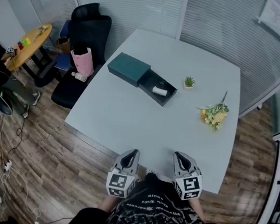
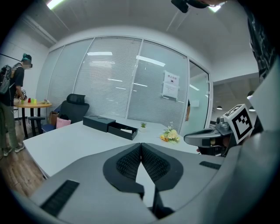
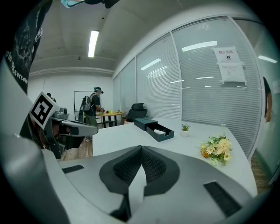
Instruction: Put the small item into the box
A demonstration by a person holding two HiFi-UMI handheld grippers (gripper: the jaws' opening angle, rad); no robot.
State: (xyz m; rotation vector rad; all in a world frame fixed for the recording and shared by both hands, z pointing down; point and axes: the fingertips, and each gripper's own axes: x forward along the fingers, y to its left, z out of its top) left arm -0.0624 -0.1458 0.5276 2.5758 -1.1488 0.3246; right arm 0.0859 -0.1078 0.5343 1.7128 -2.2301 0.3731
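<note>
Jaws closed, empty, on your left gripper (image 2: 140,144) and right gripper (image 3: 141,148).
Small white roll (image 1: 159,90) lies in far dark-green drawer box (image 1: 130,68).

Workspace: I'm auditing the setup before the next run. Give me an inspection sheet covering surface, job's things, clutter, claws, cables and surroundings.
Surface: white table, mostly bare.
Job's things: dark box, drawer slid open; white item lies in the drawer.
Clutter: small plant; flowers.
Claws: left claw and right claw both shut, empty, at the table's near edge.
Cables: loose cables on the floor, left.
Surroundings: black chair, pink bag, round table, a person beside it, blinds.
</note>
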